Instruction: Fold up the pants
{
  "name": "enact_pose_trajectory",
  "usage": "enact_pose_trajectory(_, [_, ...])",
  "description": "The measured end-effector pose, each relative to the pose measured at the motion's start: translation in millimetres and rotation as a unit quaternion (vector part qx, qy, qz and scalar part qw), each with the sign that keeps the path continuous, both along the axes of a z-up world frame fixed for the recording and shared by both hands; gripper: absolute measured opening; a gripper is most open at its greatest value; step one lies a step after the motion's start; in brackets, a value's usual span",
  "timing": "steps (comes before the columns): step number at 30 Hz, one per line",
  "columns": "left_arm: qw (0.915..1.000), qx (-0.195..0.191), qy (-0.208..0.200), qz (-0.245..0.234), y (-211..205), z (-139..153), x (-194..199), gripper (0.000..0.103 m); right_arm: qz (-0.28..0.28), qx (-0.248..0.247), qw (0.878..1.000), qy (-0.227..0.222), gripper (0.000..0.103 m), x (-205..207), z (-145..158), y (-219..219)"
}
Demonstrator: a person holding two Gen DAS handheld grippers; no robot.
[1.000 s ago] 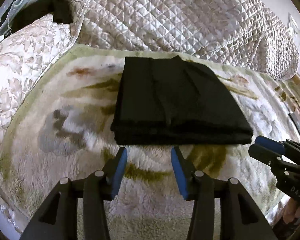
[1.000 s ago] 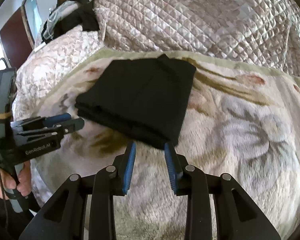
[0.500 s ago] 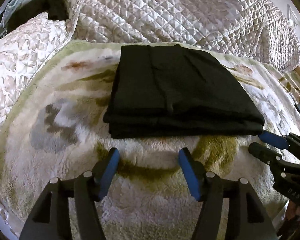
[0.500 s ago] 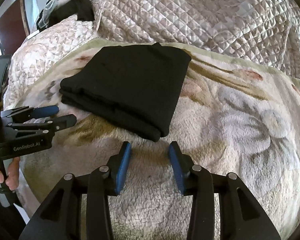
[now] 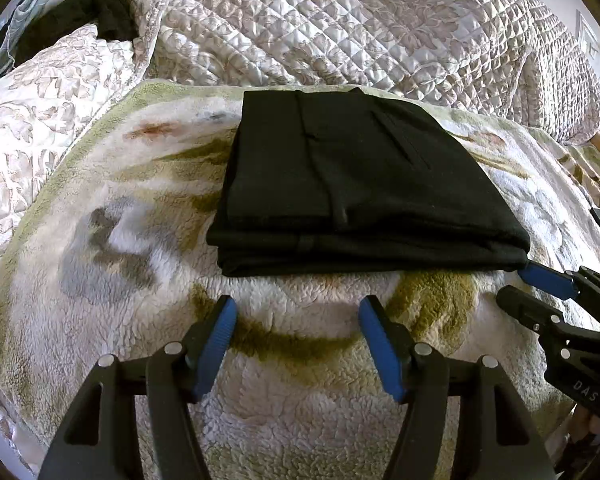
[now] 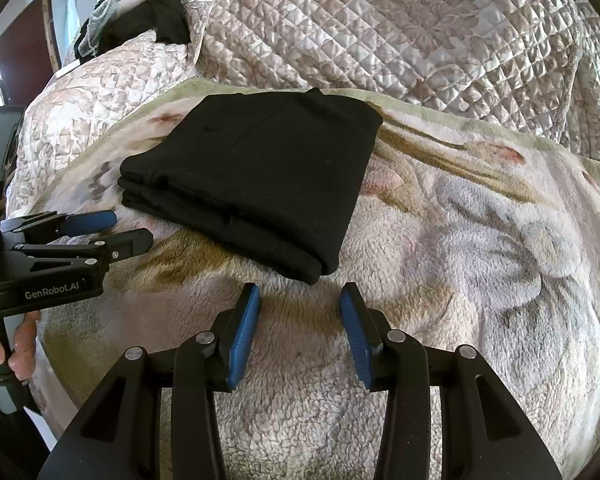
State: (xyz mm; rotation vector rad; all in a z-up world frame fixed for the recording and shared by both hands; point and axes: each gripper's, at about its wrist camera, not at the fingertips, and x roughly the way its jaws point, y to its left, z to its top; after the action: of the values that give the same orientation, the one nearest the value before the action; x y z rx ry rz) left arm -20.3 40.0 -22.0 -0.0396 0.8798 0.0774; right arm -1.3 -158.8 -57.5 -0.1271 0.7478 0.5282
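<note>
Only the right wrist view shows the person's hand (image 6: pixel 10 354) gripping the left gripper's handle; only the left view shows a seam and pocket slit on the black pants (image 5: pixel 356 184). The pants lie folded into a layered stack on the fleece blanket (image 5: pixel 112 280), just ahead of both tools. Left gripper (image 5: pixel 298 330) and right gripper (image 6: pixel 300 320) both gape wide, empty.

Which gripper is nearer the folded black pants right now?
Right. The right gripper sits open just short of the near right corner of the pants. The left gripper is open too, facing the pants' front edge with a wider strip of blanket between.
</note>
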Motion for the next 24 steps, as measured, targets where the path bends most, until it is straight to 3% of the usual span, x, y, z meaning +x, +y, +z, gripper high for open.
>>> enact_pose_trajectory(24, [1.0000,0.001,0.002,0.000,1.3,0.4,0.8,0.070,0.000,0.000,1.000,-0.002,0.045,-1.1,-0.6,0.9])
